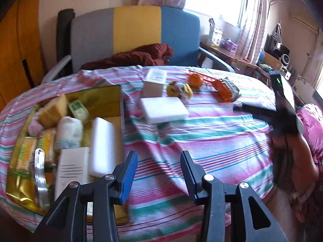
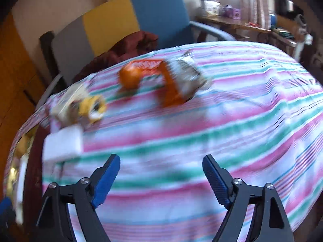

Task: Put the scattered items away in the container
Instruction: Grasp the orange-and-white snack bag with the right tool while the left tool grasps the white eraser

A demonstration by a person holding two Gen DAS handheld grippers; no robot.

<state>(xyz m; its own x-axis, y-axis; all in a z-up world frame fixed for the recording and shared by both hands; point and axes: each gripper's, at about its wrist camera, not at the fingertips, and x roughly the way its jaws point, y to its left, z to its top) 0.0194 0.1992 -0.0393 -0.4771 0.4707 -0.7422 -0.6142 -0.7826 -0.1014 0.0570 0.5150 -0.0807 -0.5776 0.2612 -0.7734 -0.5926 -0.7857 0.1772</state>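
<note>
A gold-lined open box point(image 1: 94, 94) at the left of the striped table holds several packets, a white roll and a white foam block point(image 1: 102, 147). On the cloth lie a white foam block point(image 1: 164, 110), a white carton point(image 1: 154, 82), a yellow wrapped item point(image 1: 179, 89), an orange point(image 1: 195, 80) and an orange-and-silver packet point(image 1: 226, 89). My left gripper point(image 1: 159, 167) is open and empty, just right of the box. My right gripper point(image 2: 161, 173) is open and empty above the cloth, nearer than the orange point(image 2: 130, 77) and the packet point(image 2: 177, 80); it also shows in the left wrist view point(image 1: 282, 100).
A grey, yellow and blue chair point(image 1: 133, 34) with a dark red cloth point(image 1: 137, 55) stands behind the table. A cluttered desk point(image 1: 232, 50) is at the back right by the window. The right wrist view is blurred.
</note>
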